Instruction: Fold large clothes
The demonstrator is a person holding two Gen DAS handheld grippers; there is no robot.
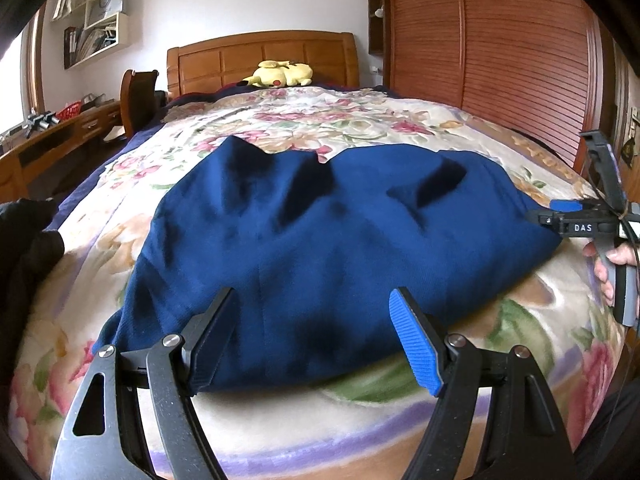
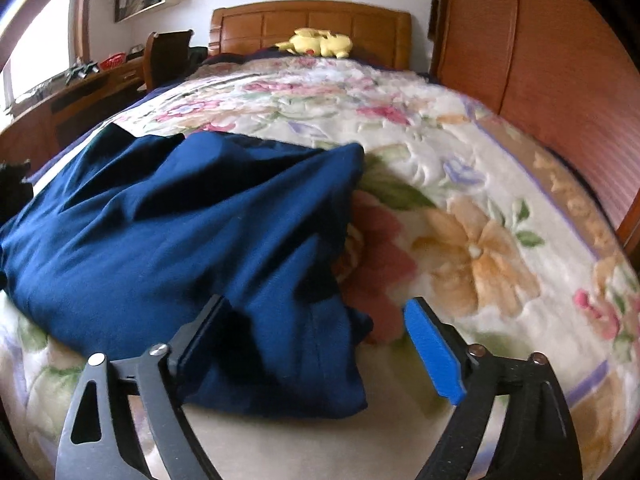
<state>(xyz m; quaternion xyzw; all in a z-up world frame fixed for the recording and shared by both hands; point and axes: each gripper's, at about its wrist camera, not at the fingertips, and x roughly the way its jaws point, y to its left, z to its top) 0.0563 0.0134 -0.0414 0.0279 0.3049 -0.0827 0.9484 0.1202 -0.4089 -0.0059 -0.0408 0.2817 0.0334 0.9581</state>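
Note:
A large navy blue garment lies bunched and creased on the floral blanket of a bed. My left gripper stands open at the garment's near edge, with its black and blue fingers on either side of the cloth and not pressing it. In the right wrist view the same garment fills the left half. My right gripper is open over the garment's near right corner, and its blue pad is clear of the cloth. The left wrist view shows the right gripper at the garment's right corner, held by a hand.
A wooden headboard with a yellow plush toy closes the far end of the bed. A slatted wooden wardrobe runs along the right side. A desk and a chair stand on the left. Dark cloth lies at the left edge.

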